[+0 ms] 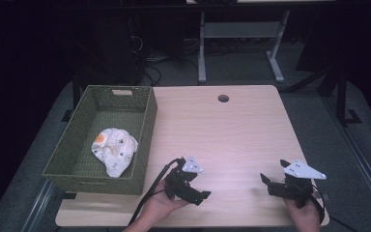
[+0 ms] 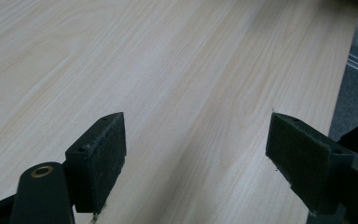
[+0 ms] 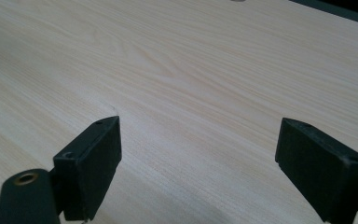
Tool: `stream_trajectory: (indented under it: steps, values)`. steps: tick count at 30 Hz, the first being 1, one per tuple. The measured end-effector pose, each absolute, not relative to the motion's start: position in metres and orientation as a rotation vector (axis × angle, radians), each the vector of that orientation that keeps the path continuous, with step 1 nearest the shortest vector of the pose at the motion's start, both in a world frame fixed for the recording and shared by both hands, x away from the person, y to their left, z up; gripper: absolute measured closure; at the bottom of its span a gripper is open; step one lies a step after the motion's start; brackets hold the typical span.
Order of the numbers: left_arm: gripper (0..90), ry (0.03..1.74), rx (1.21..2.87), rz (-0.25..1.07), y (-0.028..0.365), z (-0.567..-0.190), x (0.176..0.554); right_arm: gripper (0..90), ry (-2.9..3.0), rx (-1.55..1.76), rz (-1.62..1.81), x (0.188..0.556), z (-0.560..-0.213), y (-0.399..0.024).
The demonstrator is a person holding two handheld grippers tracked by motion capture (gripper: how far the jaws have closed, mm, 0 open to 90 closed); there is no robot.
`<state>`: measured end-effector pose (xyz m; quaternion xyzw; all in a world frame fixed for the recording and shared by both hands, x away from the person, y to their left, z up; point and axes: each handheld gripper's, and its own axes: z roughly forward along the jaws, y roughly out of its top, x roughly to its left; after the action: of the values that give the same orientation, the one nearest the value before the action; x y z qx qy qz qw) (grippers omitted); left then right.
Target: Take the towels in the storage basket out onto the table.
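A white patterned cloth lies bunched inside the green woven basket at the table's left. My left gripper rests near the front edge, just right of the basket, held by a hand. Its jaws stand wide apart over bare wood, with the left gripper empty between its pads. My right gripper sits at the front right of the table, also hand-held. In its own view the right gripper is open above plain wood, nothing between the pads.
The light wooden table has a round cable hole near its far edge. Beyond it are a white desk frame and dark floor. A black cable trails from the left gripper over the front edge.
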<state>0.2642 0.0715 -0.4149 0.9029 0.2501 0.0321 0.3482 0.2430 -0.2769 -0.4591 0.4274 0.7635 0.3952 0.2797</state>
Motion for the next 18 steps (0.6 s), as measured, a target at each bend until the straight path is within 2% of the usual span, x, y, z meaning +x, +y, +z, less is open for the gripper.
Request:
stream_trajectory:
  steps: [4,18]
  values:
    - [19.8,0.657,2.322,0.011,0.078,-0.403,0.271,14.0,2.047,1.146,1.060,0.243,-0.459,-0.277]
    - [22.1,0.689,2.287,-0.013,0.097,-0.360,0.292,13.9,2.044,1.147,1.059,0.244,-0.459,-0.278]
